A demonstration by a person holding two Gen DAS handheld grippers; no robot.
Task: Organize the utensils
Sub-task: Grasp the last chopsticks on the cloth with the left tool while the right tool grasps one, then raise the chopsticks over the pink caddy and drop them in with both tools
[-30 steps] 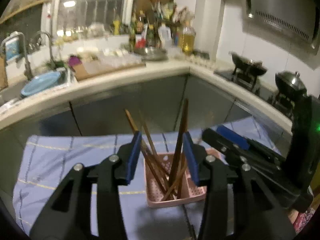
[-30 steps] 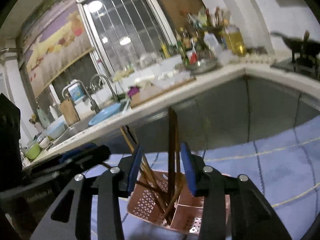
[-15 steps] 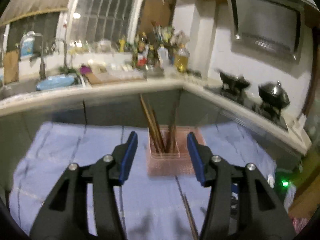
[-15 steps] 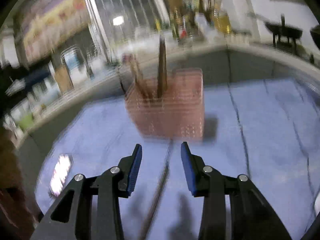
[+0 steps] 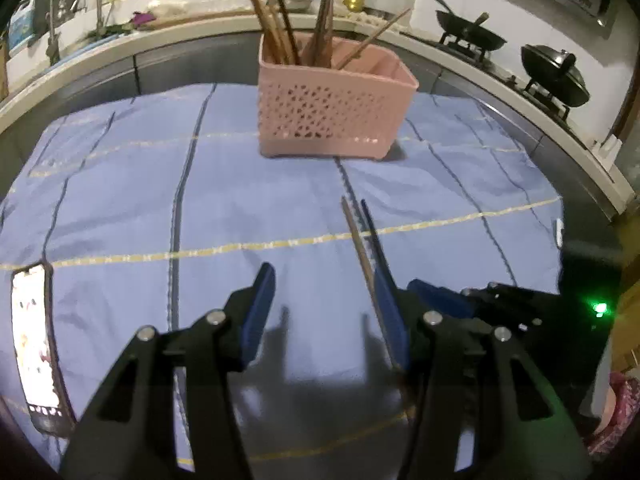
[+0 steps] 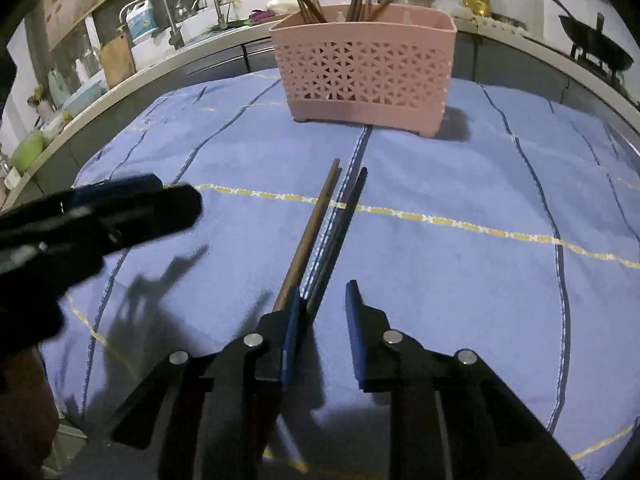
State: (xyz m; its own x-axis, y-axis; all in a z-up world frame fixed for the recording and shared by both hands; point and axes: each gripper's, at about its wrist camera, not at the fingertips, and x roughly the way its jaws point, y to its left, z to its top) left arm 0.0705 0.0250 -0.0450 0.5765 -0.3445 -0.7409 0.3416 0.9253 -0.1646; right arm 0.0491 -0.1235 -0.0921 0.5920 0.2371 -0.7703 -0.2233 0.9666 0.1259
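Your right tool (image 6: 320, 304) hides the near end of the chopstick (image 6: 310, 232), so you cannot tell whether its closing jaws touch it. The tops of the chopsticks in the basket (image 6: 364, 68) are cut off, and the phone (image 5: 34, 344) screen is unreadable.

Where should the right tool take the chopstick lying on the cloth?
Judging by its pose, grip the near end of the chopstick from above, pads either side of the thin shaft. It lies flat on the blue cloth, pointing at the pink basket; the right tool is closing there.
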